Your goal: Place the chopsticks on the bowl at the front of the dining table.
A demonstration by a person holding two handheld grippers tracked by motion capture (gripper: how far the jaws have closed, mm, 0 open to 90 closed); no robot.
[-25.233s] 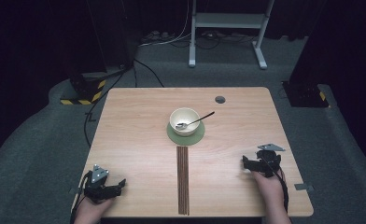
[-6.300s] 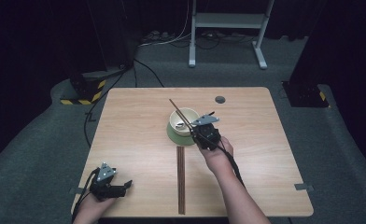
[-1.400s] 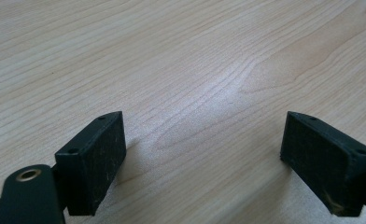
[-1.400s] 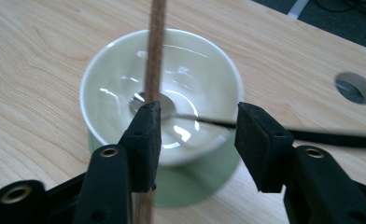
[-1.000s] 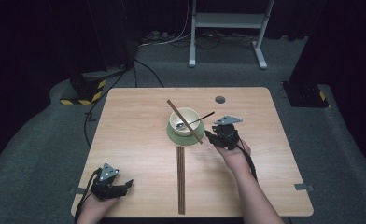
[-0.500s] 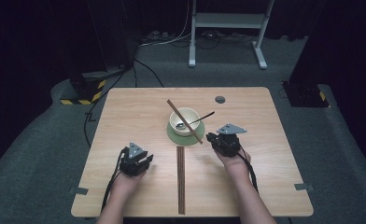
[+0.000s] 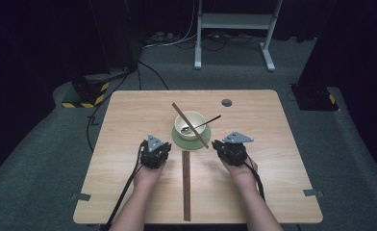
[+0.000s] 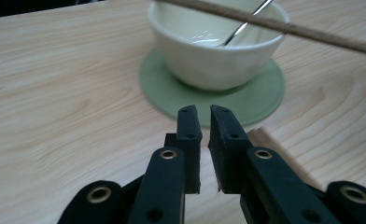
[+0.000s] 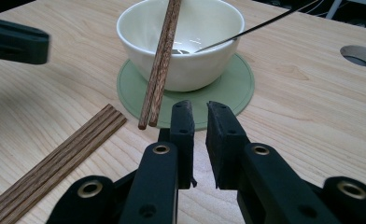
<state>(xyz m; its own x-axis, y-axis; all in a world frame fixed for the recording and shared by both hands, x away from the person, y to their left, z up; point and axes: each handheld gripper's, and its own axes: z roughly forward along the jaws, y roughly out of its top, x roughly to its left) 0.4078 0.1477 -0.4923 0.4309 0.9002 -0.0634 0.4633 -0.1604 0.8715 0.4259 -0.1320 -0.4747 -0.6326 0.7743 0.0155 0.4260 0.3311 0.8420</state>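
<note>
So both grippers sit low on the wooden surface (image 7: 273, 159), one on each side of the white bowl (image 7: 190, 124). The left gripper (image 7: 154, 150) is just left of the green coaster (image 7: 177, 140), the right gripper (image 7: 225, 147) just right of it, and neither one touches anything.

In the left gripper view the jaws are nearly together, just a thin slit between the pads, nothing between them. They point at the near edge of the coaster (image 8: 246, 100) with the bowl (image 8: 209, 60) right behind it. Same deal in the right gripper view: a narrow gap, empty, aimed at the coaster rim (image 9: 237, 93).

The bowl stands upright in the middle of the coaster. A pair of brown chopsticks (image 7: 190, 124) lies across its rim on a diagonal, far end sticking out past the bowl up and to the left, near end hanging out over the coaster toward the right gripper. In the right gripper view those chopstick tips (image 9: 146, 122) end just to the left of the jaws, close but apart. A thin metal spoon (image 7: 202, 126) rests inside the bowl with its handle poking out over the rim to the right.

More chopsticks (image 7: 186, 185) lie flat in a tight bundle on the surface between the two hands, running from just below the coaster toward the near edge.
</note>
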